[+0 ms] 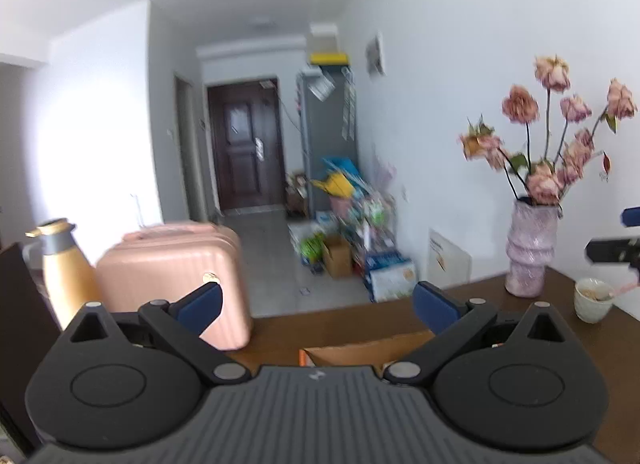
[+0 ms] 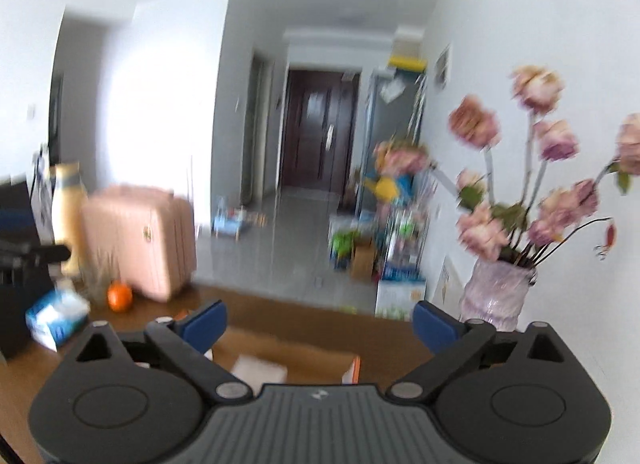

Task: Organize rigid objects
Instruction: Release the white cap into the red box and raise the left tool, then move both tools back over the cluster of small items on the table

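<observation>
A dark brown wooden worktop (image 1: 352,322) runs along a white wall, and beyond its far edge a grey tiled floor (image 1: 272,256) leads down a hallway to a dark wooden door (image 1: 244,148) at about twelve o'clock. At two o'clock on the worktop stands a pale pink ribbed vase (image 1: 530,248) of faded pink roses (image 1: 552,136), with a small white cup (image 1: 592,300) near it toward three o'clock. Out at ten o'clock a gold flask (image 1: 68,268) with a grey collar stands in front of a pink hard-shell suitcase (image 1: 176,268) that sits on the floor past the worktop's edge. From the right wrist view, an orange (image 2: 119,296) and a blue-and-white packet (image 2: 56,318) lie on the worktop at nine o'clock, both blurred. The thing to be sorted, an open cardboard box (image 1: 360,350), lies flat on the worktop directly below both grippers, at six o'clock; it is plain brown with an orange edge, and something pale shows inside it, too blurred to make out. The left gripper (image 1: 318,304) hangs above the box, pointing slightly downward toward the hallway, its blue-padded fingers (image 1: 200,306) spread wide with nothing between them. The right gripper (image 2: 320,322) hangs alongside in the same pose, its fingers (image 2: 434,326) equally spread and holding nothing.
</observation>
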